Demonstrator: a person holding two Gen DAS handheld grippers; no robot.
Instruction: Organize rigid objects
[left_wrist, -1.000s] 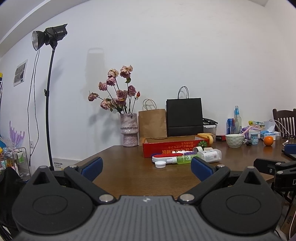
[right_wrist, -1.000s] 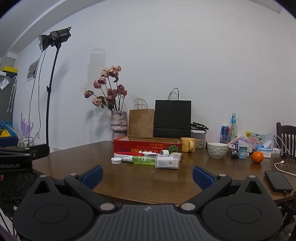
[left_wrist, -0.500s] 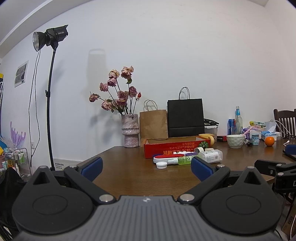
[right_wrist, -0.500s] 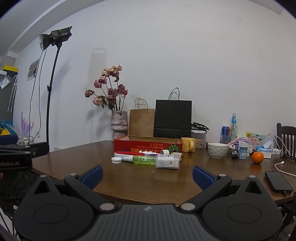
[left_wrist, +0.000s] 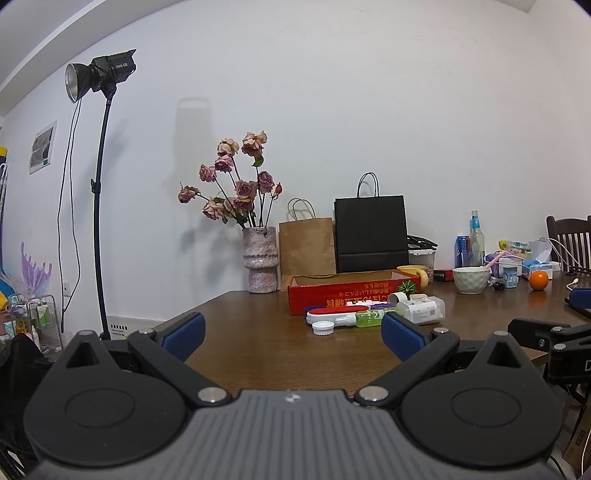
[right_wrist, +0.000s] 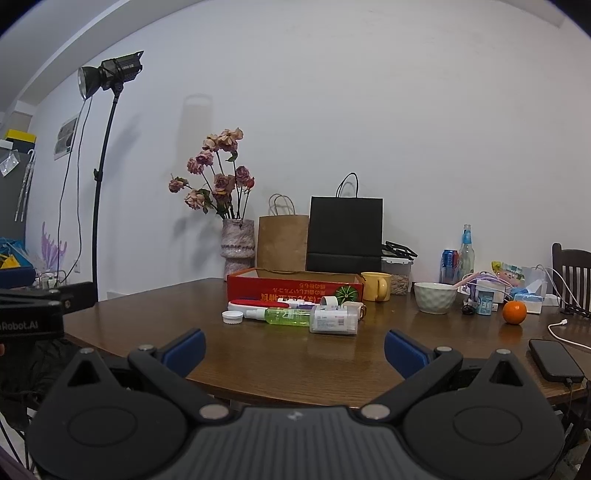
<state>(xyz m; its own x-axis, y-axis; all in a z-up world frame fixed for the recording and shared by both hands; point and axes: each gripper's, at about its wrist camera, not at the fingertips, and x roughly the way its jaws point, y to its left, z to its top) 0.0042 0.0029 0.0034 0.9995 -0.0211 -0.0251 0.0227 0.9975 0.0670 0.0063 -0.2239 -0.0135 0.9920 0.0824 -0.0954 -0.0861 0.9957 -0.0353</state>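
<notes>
Bottles (right_wrist: 334, 320) and a cap (right_wrist: 232, 316) lie loose on the surface (right_wrist: 295, 354) before the red box (right_wrist: 295, 288) (likely their destination); both grippers, left (left_wrist: 293, 330) and right (right_wrist: 294, 345), hover spread and empty, well short of them.

Bare table (right_wrist: 295, 362) is lying open toward the white bottle (right_wrist: 334, 320) and green bottle (right_wrist: 288, 316), while the red box (right_wrist: 295, 290) is standing close behind them.
</notes>
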